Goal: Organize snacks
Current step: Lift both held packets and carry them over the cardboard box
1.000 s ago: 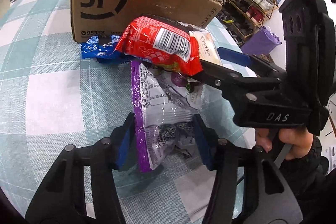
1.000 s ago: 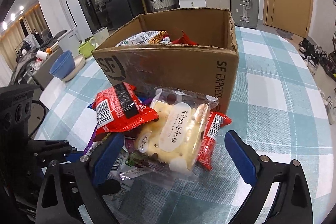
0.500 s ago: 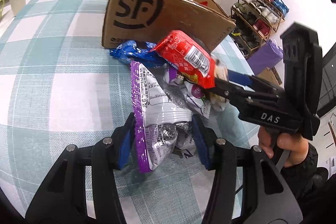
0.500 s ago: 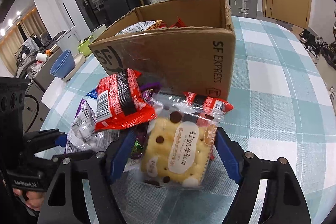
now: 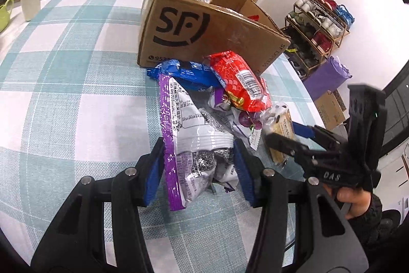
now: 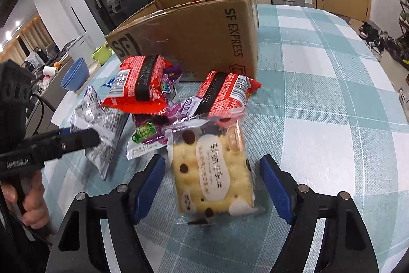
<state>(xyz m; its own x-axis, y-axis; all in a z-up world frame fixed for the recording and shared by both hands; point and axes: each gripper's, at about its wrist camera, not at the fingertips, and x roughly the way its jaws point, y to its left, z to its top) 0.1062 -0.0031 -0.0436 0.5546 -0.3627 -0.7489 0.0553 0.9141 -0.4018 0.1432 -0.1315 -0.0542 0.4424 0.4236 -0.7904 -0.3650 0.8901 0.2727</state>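
An open SF cardboard box (image 5: 204, 24) holds some snacks, and a loose pile lies in front of it. My left gripper (image 5: 198, 168) is shut on a purple and silver bag (image 5: 189, 124), whose far end reaches under a red pack (image 5: 237, 78) and a blue pack (image 5: 184, 73). My right gripper (image 6: 212, 183) is shut on a clear pack of yellow crackers (image 6: 214, 170), held at the near edge of the pile. A second red pack (image 6: 225, 91) lies behind it. A purple candy bag (image 6: 153, 134) lies between the two grippers.
The round table wears a teal and white checked cloth (image 5: 64, 94). A white tumbler (image 5: 30, 1) and a green mug (image 5: 5, 14) stand at the far left, with blue bowls (image 6: 75, 73) beyond. A shoe rack (image 5: 322, 17) stands past the right table edge.
The right jaws narrowed onto the cracker pack and drew it back from the pile. The left gripper pulled back from the box with the purple bag still in it.
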